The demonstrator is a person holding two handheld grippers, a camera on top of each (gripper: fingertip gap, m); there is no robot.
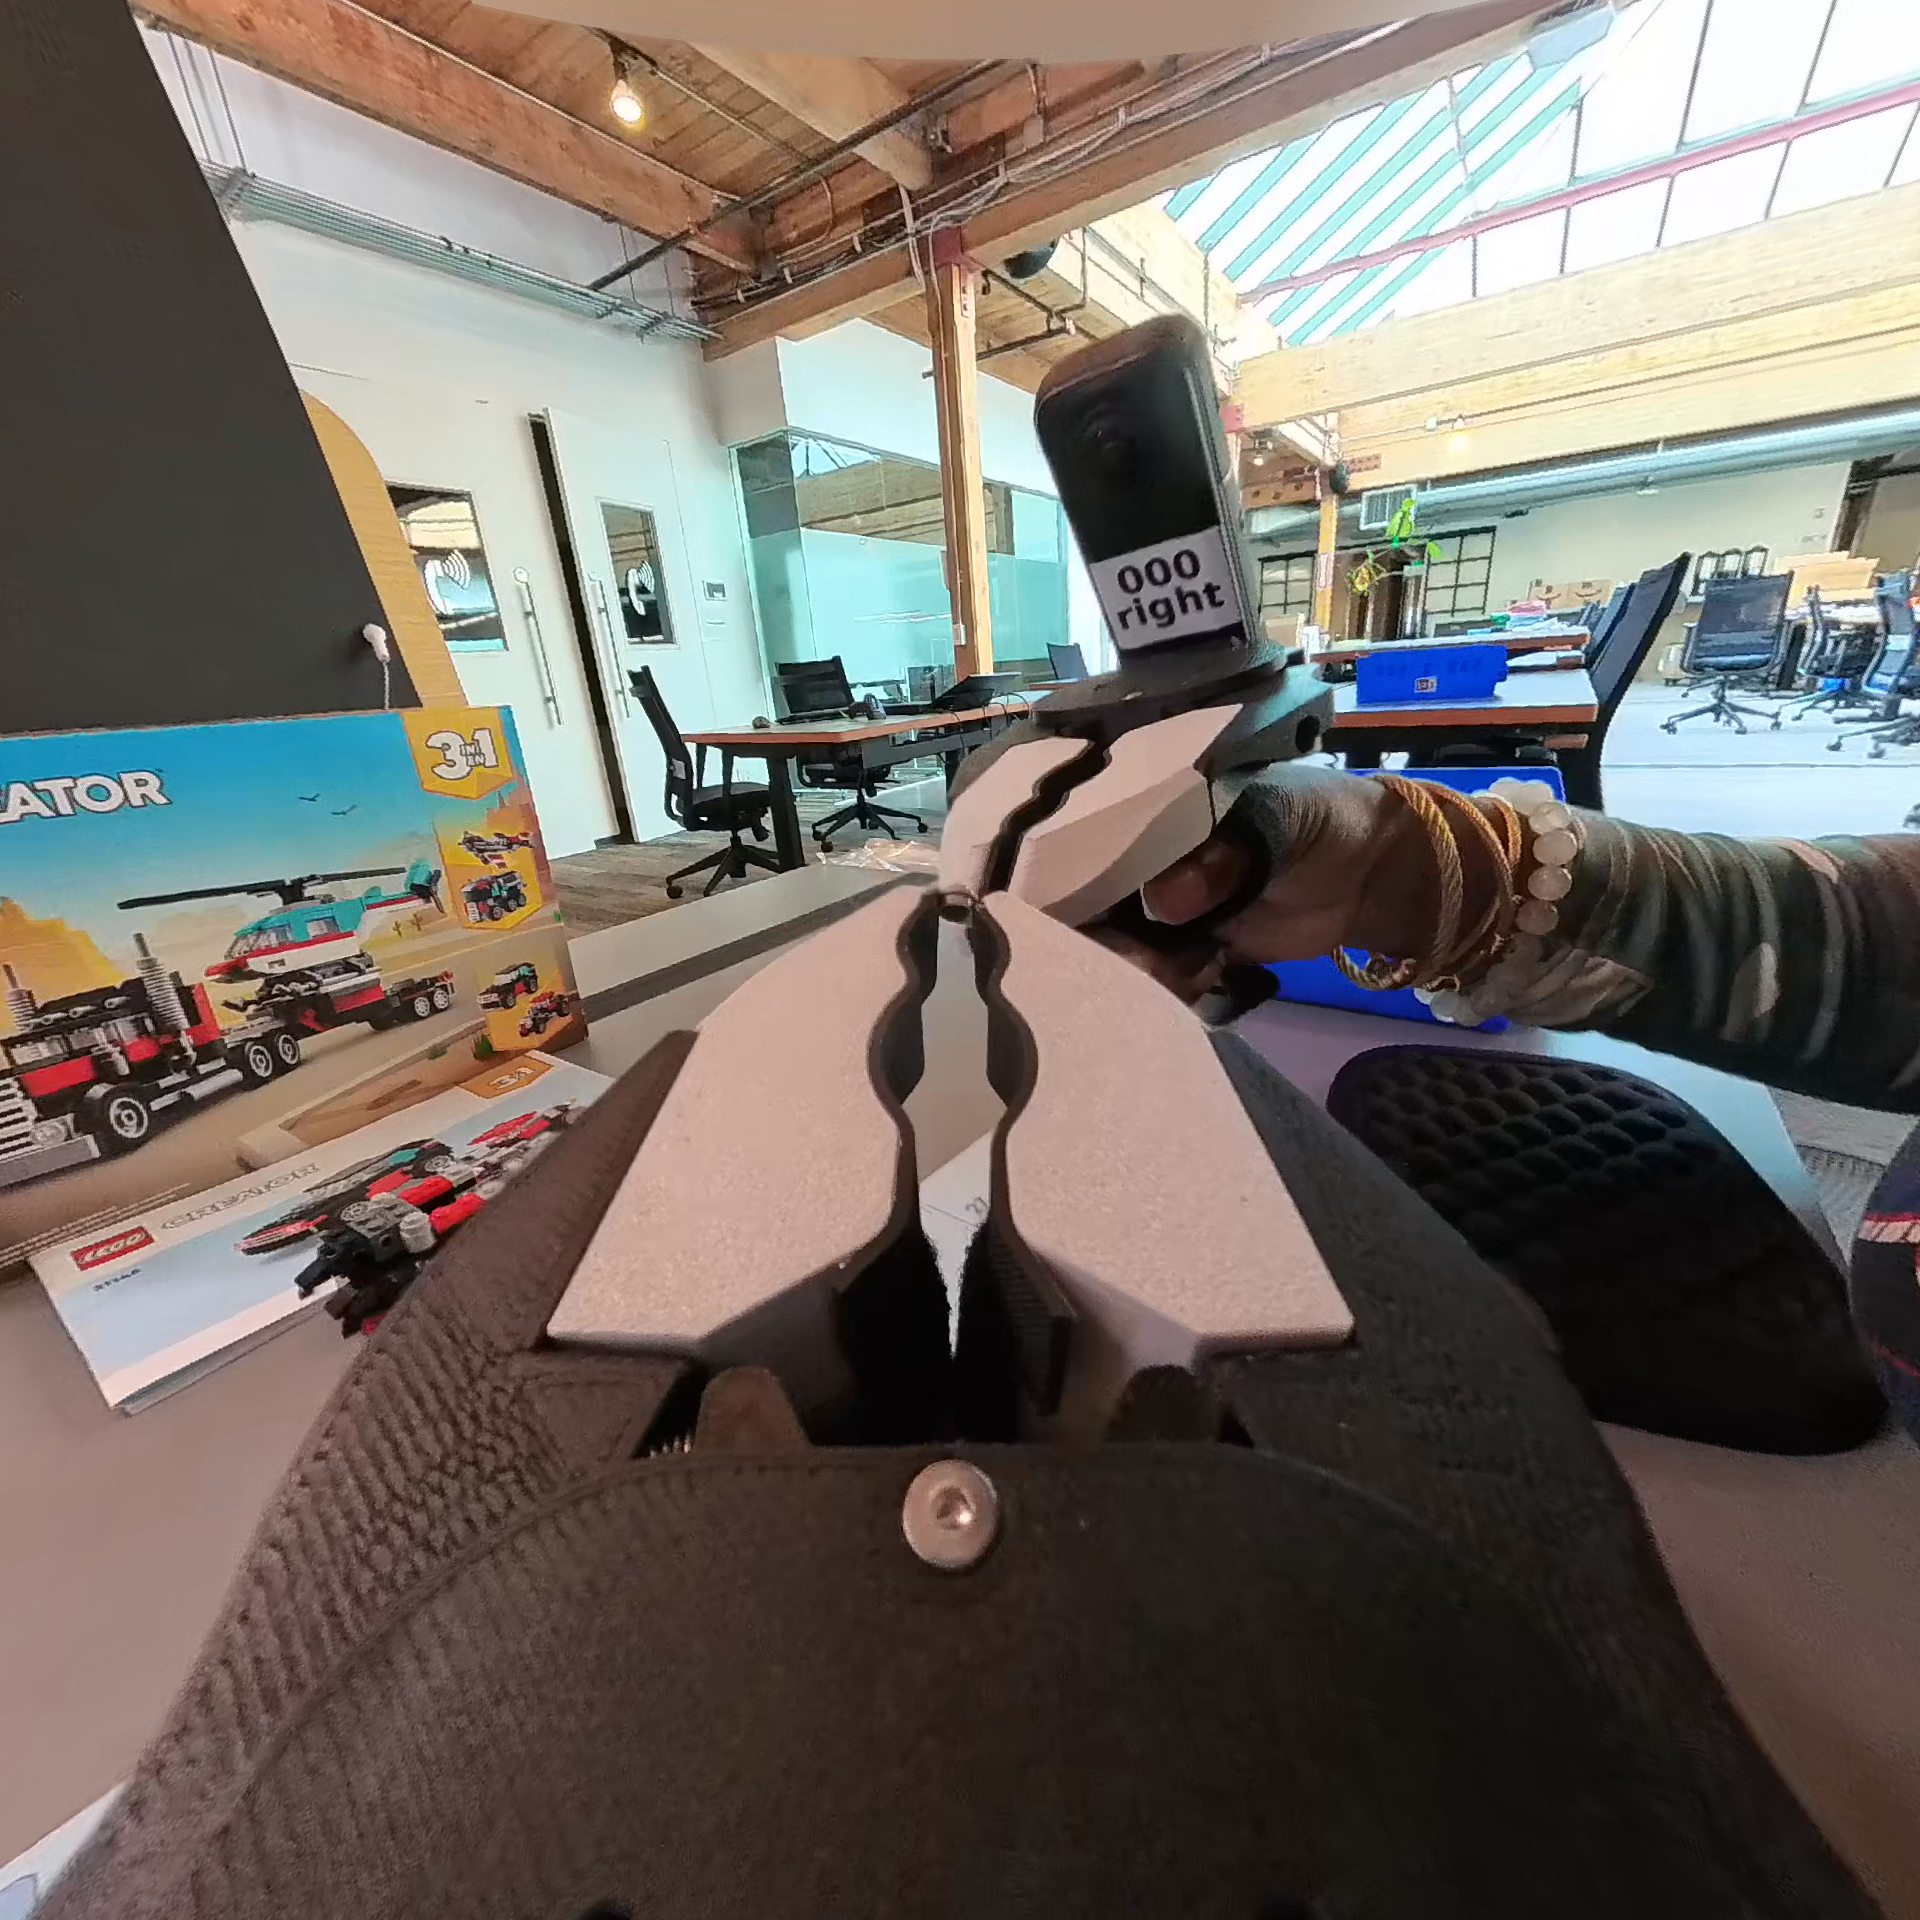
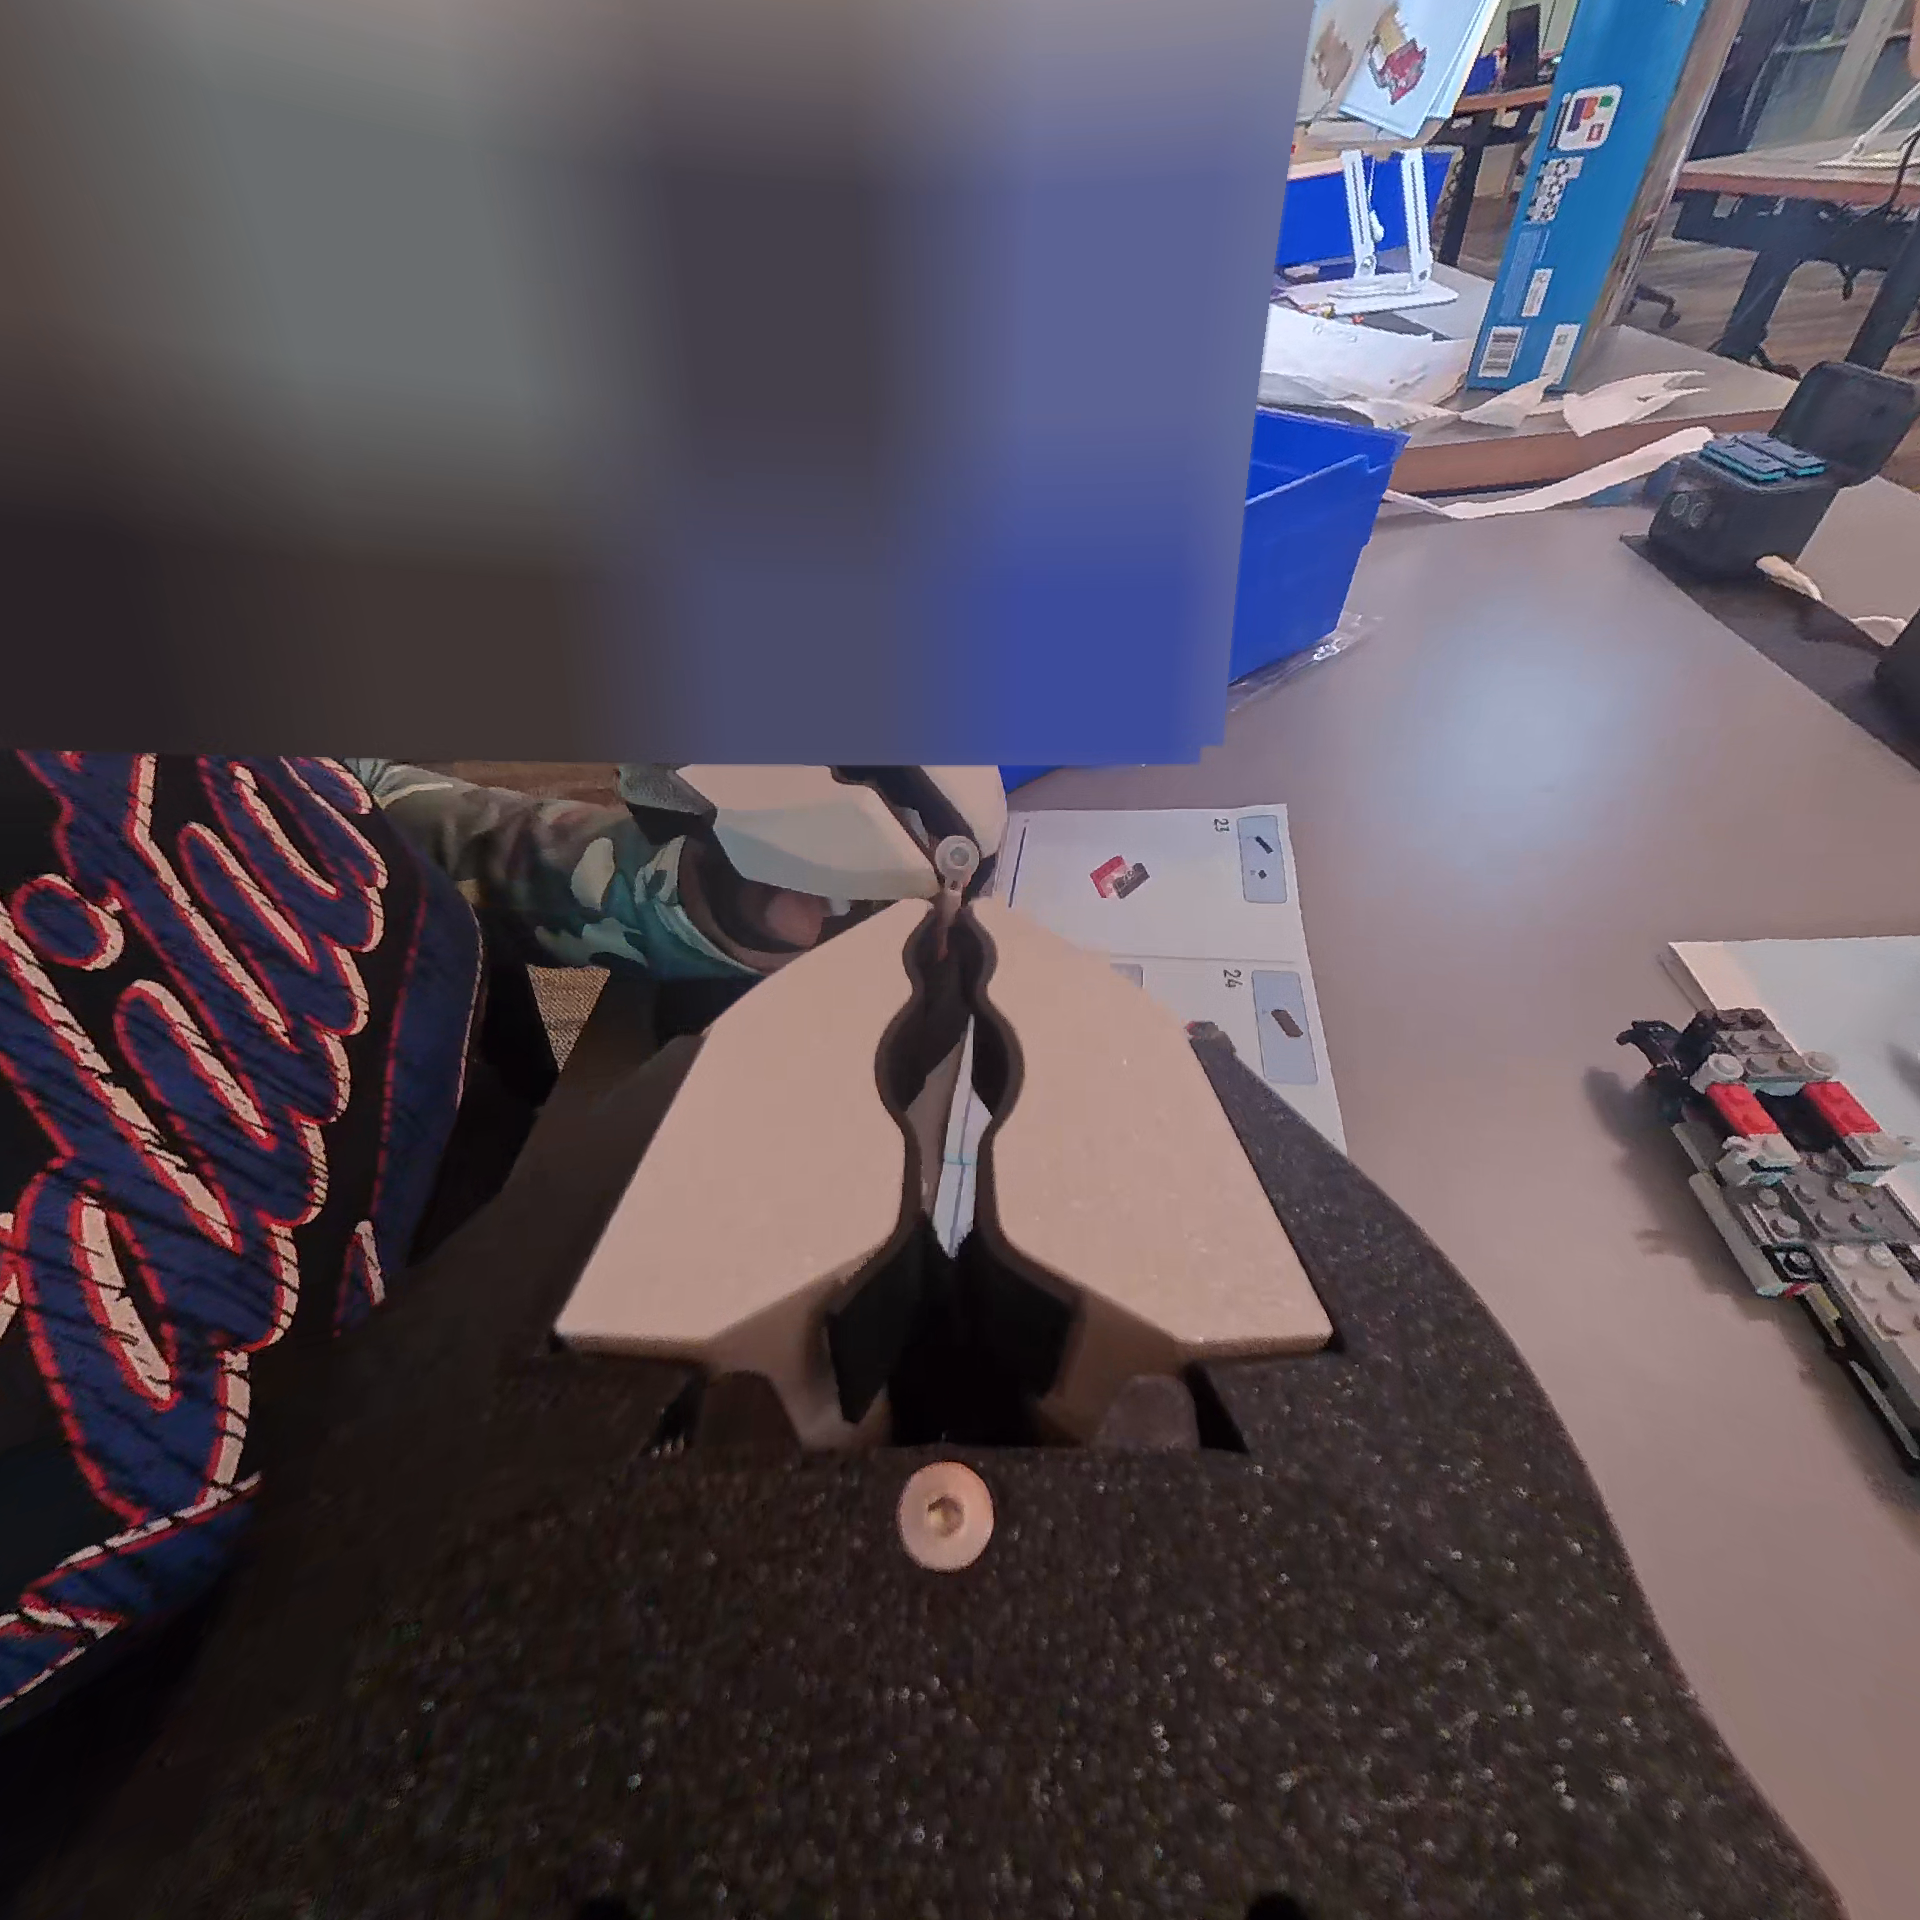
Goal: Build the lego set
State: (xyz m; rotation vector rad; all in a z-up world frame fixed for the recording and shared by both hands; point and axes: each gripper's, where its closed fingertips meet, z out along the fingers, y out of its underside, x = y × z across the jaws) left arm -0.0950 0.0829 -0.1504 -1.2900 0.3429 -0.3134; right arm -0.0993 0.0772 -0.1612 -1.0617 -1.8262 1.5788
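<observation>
Both grippers meet tip to tip in mid-air above the table. My left gripper (image 1: 954, 906) is shut on a small light-grey round piece (image 2: 956, 858). My right gripper (image 2: 948, 914) is shut on a thin dark pin (image 2: 941, 928) whose end touches the round piece. The right gripper (image 1: 968, 875) comes in from the right in the left wrist view. The left gripper (image 2: 940, 844) comes in from the upper left in the right wrist view. A partly built grey, red and black Lego chassis (image 2: 1792, 1174) lies on the table at the right, also seen in the left wrist view (image 1: 384, 1242).
The Lego box (image 1: 260, 914) stands at the left behind an instruction booklet (image 1: 177, 1320). Open instruction pages (image 2: 1164, 894) lie under the grippers. A blue bin (image 2: 1309, 540) is behind them. A black case (image 2: 1756, 488) stands at the far right. A black mesh pad (image 1: 1590, 1236) lies near the person's sleeve (image 1: 1714, 935). Less than 4 cm separates the two grippers' tips.
</observation>
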